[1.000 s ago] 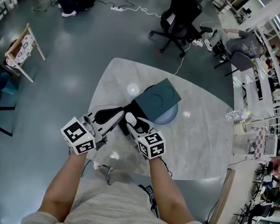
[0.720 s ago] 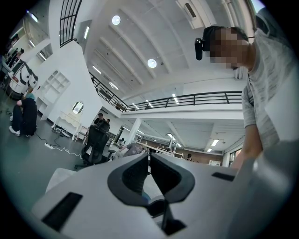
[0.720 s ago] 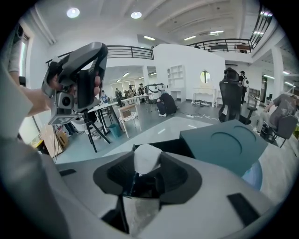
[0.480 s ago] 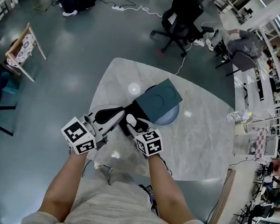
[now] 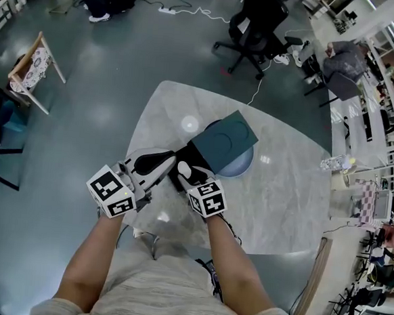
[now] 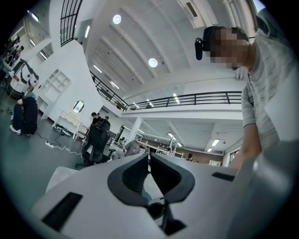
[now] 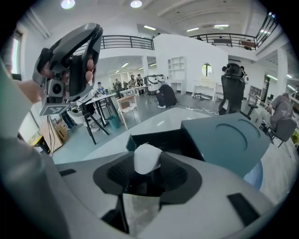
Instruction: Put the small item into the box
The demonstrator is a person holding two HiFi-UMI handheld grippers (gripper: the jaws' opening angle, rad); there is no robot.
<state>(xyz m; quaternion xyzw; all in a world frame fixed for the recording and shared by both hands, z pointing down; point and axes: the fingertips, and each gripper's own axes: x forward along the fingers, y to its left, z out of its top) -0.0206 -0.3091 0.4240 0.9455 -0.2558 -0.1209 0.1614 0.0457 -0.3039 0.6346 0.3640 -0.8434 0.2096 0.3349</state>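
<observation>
My right gripper [image 7: 147,163] is shut on a small white rounded item [image 7: 146,155], which sticks up between the dark pads. Just beyond it stands a dark teal box [image 7: 161,139], open, with its lid [image 7: 229,135] swung back to the right. In the head view the right gripper [image 5: 184,169] hovers at the near end of the box [image 5: 184,154], whose lid [image 5: 224,140] lies over a blue round dish [image 5: 242,165]. My left gripper [image 5: 169,160] is beside it on the left; its jaws [image 6: 149,163] are shut on nothing and point upward.
The box sits on a pale marble table [image 5: 282,194] with rounded edges. A clear bottle [image 5: 336,161] lies at the table's right edge. A black office chair [image 5: 251,28] stands beyond the table and a wooden chair [image 5: 31,65] at far left.
The right gripper has shifted slightly left and turned a little, still holding the white item. The left gripper and the box have stayed put.
</observation>
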